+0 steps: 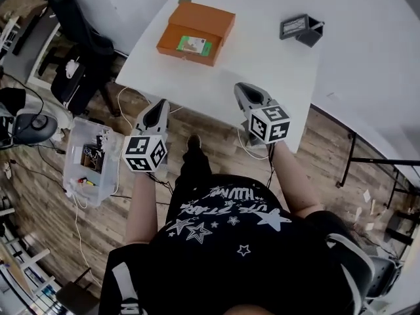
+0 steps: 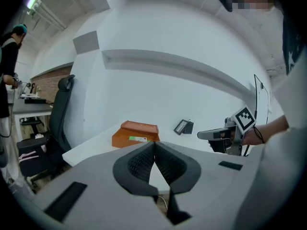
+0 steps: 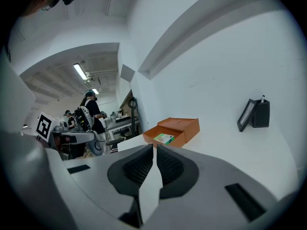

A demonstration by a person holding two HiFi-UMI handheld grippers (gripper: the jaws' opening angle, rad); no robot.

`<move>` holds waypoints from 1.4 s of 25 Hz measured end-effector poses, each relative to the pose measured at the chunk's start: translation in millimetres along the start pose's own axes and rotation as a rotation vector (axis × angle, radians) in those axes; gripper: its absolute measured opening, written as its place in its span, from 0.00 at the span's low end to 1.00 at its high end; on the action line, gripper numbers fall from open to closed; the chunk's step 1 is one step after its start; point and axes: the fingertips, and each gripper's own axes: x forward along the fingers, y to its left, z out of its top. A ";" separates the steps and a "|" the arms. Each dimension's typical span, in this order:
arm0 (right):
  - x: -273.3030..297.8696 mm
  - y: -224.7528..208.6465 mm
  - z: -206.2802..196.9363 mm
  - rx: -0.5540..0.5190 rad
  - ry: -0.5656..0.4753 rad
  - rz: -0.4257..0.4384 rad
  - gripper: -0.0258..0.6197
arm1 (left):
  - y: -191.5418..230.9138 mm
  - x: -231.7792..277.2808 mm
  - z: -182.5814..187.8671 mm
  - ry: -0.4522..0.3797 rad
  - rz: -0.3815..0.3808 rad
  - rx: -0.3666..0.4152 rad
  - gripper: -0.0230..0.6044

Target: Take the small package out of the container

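Observation:
An open orange cardboard box [image 1: 195, 31] lies on the white table [image 1: 262, 58], far left of middle, its lid folded back. A small green-and-white package [image 1: 193, 45] lies inside the box's tray. Both grippers hover at the table's near edge, well short of the box. My left gripper [image 1: 160, 104] is shut and empty, over the floor just off the table. My right gripper [image 1: 243, 87] is over the table's near edge, its pads together with nothing between them. The left gripper view shows the box [image 2: 135, 133] and package [image 2: 137, 138] ahead; the right gripper view shows box [image 3: 173, 130] and package [image 3: 164, 138].
A black holder with a framed card [image 1: 302, 29] stands at the table's far right. A black office chair [image 1: 72, 25] is left of the table. On the wooden floor lie a clear plastic bin [image 1: 88, 159] and cables. People stand at desks in the background [image 3: 91, 111].

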 end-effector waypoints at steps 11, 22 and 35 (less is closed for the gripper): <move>85.8 -51.8 44.7 0.061 -0.011 -0.184 0.12 | 70.9 135.1 59.9 0.070 -0.232 0.134 0.07; 136.4 -91.4 61.0 0.111 -0.010 -0.327 0.12 | 90.0 234.2 63.8 0.219 -0.486 0.352 0.07; 164.1 -122.6 57.1 0.163 0.008 -0.432 0.12 | 97.5 303.6 23.5 0.450 -0.728 0.583 0.28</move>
